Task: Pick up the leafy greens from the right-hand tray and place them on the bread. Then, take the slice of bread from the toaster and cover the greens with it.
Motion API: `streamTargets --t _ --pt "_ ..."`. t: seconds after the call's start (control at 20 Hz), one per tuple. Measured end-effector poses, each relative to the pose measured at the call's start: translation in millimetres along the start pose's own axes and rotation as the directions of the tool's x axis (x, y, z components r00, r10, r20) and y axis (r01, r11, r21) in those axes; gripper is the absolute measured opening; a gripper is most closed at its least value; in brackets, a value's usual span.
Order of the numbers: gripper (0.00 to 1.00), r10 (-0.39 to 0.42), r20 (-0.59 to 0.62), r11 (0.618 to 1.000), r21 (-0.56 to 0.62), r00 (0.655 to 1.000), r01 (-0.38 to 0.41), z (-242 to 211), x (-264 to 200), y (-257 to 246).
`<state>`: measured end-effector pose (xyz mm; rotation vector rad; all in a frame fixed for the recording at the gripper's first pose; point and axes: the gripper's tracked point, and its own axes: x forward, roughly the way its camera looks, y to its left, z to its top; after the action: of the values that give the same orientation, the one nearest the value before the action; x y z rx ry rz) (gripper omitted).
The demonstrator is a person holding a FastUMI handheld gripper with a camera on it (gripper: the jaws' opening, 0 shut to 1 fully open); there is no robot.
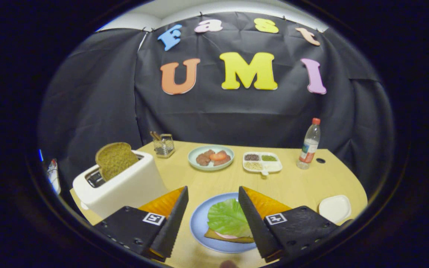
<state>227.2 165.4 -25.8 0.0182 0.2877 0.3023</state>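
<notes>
Tool open, holds nothing. Greens already on bread, on blue plate between fingers. Toast slice sticks up from toaster. Risk: pinch too hard, slice breaks; bump toaster, it slides on desk.

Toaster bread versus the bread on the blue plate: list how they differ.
The toaster slice stands upright in the white toaster, left of the jaws; the plate slice lies flat on the blue plate between the open jaws of the gripper. The toaster slice is bare; the plate slice carries lettuce. Both look brown.
</notes>
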Motion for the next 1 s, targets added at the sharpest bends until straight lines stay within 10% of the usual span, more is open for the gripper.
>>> streamTargets --t 0.15,1.0 --pt "0.98 -0.03 0.099 1.0 0.01 0.995 0.03 38 -20 27" --pt "0.96 -0.075 -0.001 0.996 -0.055 0.997 0.075 6 32 188"
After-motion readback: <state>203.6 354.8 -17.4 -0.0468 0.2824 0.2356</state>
